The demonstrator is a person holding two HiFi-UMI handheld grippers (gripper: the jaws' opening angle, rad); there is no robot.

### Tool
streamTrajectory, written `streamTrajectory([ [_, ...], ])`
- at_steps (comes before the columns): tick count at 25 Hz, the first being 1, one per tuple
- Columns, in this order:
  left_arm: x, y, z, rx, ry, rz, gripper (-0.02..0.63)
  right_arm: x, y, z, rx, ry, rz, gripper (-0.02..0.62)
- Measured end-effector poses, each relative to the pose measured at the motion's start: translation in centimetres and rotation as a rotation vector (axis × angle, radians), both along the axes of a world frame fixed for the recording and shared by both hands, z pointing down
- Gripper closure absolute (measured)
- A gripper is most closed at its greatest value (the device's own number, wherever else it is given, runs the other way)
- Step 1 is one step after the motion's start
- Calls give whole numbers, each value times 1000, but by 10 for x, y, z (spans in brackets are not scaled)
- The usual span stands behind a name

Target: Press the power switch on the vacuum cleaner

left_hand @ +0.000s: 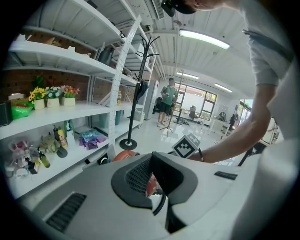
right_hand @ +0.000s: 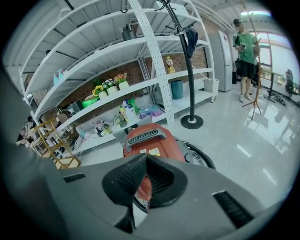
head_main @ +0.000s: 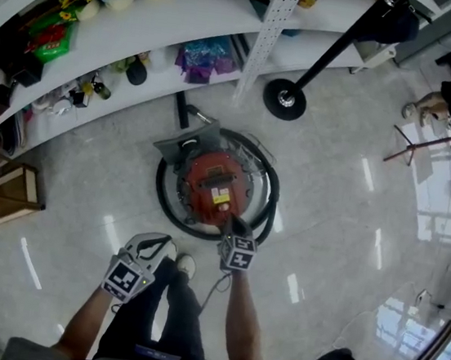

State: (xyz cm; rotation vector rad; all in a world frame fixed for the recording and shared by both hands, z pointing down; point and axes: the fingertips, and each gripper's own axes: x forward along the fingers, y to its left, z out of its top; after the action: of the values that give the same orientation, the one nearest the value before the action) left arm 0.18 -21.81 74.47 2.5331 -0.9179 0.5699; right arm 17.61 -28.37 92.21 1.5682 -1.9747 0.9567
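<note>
One vacuum cleaner (head_main: 215, 184), right tongs (head_main: 230, 222) closed, seemingly touching it

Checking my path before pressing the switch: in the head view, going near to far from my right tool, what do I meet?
right tool → red vacuum cleaner → coat stand base → white shelf

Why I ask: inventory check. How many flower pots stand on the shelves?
3, side by side on one white shelf: yellow-flower pot, then pale-flower pot, then red-flower pot. More may be hidden.
</note>
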Motion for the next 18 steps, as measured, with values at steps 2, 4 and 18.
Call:
streamTrajectory([
  [2, 1, -1, -10, 11, 10, -13, 598, -4, 3, -17, 20, -9, -2, 583],
  [4, 2, -1, -20, 23, 12, -13, 598, -7, 6, -35, 49, -16, -2, 583],
  [18, 6, 1, -90, 97, 16, 16, 598, -12, 23, -154, 178, -31, 25, 583],
])
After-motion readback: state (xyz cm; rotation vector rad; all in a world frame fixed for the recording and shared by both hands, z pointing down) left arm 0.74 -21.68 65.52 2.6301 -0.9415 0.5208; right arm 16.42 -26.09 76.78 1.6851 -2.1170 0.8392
